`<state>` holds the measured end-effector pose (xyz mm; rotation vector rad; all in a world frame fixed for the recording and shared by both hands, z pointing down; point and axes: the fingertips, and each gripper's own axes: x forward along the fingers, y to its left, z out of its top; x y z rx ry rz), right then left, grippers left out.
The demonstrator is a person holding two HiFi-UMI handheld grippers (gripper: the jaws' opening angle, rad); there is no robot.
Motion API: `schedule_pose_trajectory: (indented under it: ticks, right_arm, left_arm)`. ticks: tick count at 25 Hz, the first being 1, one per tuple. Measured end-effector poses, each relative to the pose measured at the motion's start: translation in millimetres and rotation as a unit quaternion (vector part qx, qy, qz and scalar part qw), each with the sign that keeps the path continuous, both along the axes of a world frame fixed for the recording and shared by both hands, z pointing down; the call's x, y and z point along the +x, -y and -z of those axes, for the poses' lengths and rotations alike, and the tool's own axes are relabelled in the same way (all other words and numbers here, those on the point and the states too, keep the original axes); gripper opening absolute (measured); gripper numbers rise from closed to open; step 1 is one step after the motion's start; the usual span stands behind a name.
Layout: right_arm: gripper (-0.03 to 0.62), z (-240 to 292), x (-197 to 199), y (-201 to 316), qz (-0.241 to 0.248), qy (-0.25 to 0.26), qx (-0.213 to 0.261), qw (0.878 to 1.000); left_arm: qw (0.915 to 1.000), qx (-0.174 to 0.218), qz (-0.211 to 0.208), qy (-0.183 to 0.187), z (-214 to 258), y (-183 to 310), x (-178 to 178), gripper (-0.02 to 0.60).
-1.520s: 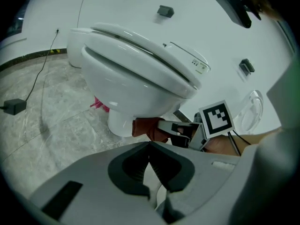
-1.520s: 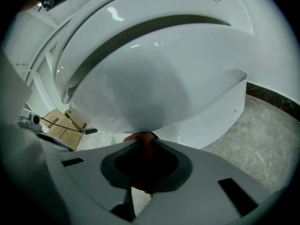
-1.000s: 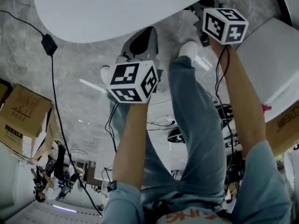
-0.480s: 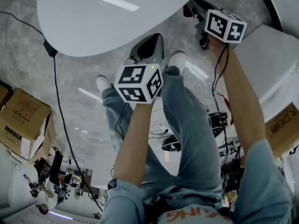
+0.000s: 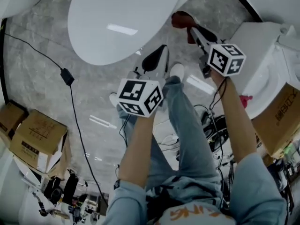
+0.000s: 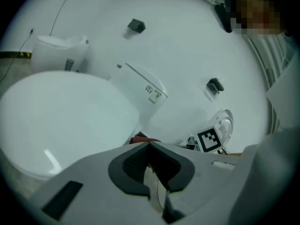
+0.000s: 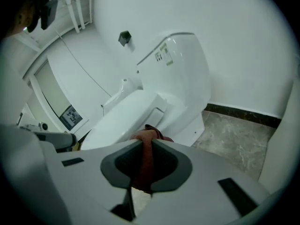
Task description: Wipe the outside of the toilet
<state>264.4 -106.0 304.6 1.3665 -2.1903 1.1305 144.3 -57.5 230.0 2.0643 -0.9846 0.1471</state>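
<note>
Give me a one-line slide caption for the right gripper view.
Right gripper, shut on a reddish-brown cloth, facing the white toilet.

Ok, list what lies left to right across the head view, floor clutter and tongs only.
In order: stacked cardboard boxes → black power adapter → left tongs → right tongs, pinching the red cloth → printed cardboard box.
</note>
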Motion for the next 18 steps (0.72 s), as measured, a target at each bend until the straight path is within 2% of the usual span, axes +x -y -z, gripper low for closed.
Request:
schedule_pose_trajectory:
  ticks: [7,9,12,14,18]
  right_arm:
    - [0.040,140.9,-47.2,-12.1,-0.010,-0.002,0.087,0.996]
    - [0.040,173.8,-70.8,-2.6,-0.017,0.010,0.118,0.993]
    - [0.040,225.3,-95.8,-1.7,-0.025,0.017,0.134,0.990]
    - [0.041,267.2,-109.7,-1.2,-0.034,0.016,0.151,0.988]
    - [0.041,349.2,-147.4,6.9,-0.047,0.027,0.201,0.978]
  left_arm:
    - [0.9947,0.095,0.018,0.035,141.8,14.0,-81.1,-0.005]
    - [0.9893,0.126,0.039,0.061,171.7,21.8,-112.7,-0.005]
    - [0.9781,0.150,0.089,0.112,211.5,24.1,-154.6,-0.005]
    - [0.9744,0.161,0.108,0.114,238.2,25.6,-174.3,-0.005]
    - [0.9685,0.186,0.136,0.093,298.8,35.0,-211.3,-0.005]
